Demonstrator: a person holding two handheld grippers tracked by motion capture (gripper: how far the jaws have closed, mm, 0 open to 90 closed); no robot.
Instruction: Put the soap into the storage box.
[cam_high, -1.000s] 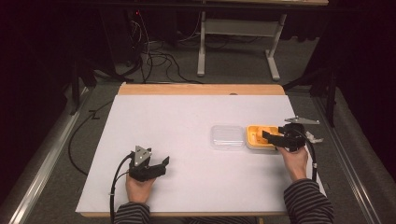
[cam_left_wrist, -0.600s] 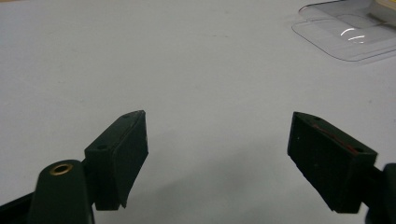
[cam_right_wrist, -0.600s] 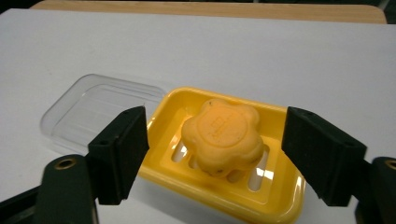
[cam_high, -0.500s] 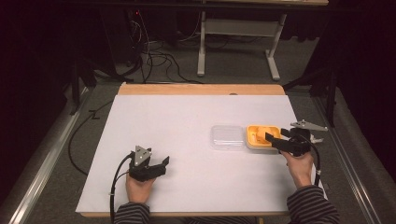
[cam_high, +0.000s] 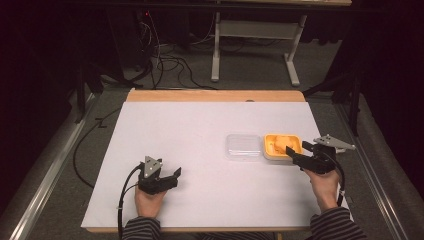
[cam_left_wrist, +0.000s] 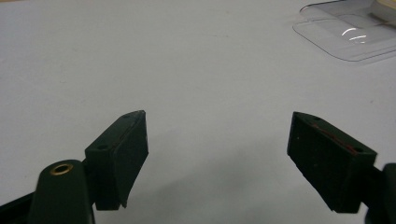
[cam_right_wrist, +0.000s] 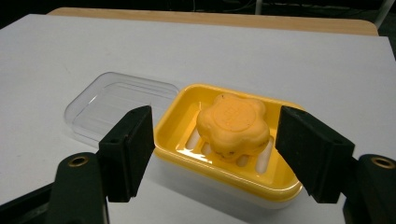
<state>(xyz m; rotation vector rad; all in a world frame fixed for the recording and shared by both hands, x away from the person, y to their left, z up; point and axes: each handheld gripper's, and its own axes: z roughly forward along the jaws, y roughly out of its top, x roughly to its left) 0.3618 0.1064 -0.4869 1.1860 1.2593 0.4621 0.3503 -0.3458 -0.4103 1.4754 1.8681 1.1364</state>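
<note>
A yellow soap dish (cam_right_wrist: 187, 116) (cam_high: 267, 150) sits on the white table, right of centre. An orange flower-shaped soap (cam_right_wrist: 233, 123) (cam_high: 280, 144) lies inside it. The clear lid (cam_right_wrist: 119, 102) (cam_high: 243, 146) (cam_left_wrist: 348, 32) lies flat beside the dish, on its left. My right gripper (cam_right_wrist: 215, 149) (cam_high: 299, 153) is open, its jaws standing just short of the dish and apart from it. My left gripper (cam_left_wrist: 217, 158) (cam_high: 170, 177) is open over bare table near the front edge, holding nothing.
A wooden strip (cam_high: 215, 96) runs along the far edge of the table (cam_high: 190, 130). Beyond it are cables (cam_high: 165, 60) on the floor and a white stand (cam_high: 255, 30). A metal rail (cam_high: 50, 165) runs along the left side.
My right gripper has drawn back from the soap dish toward the right and the near side. The left gripper has stayed put.
</note>
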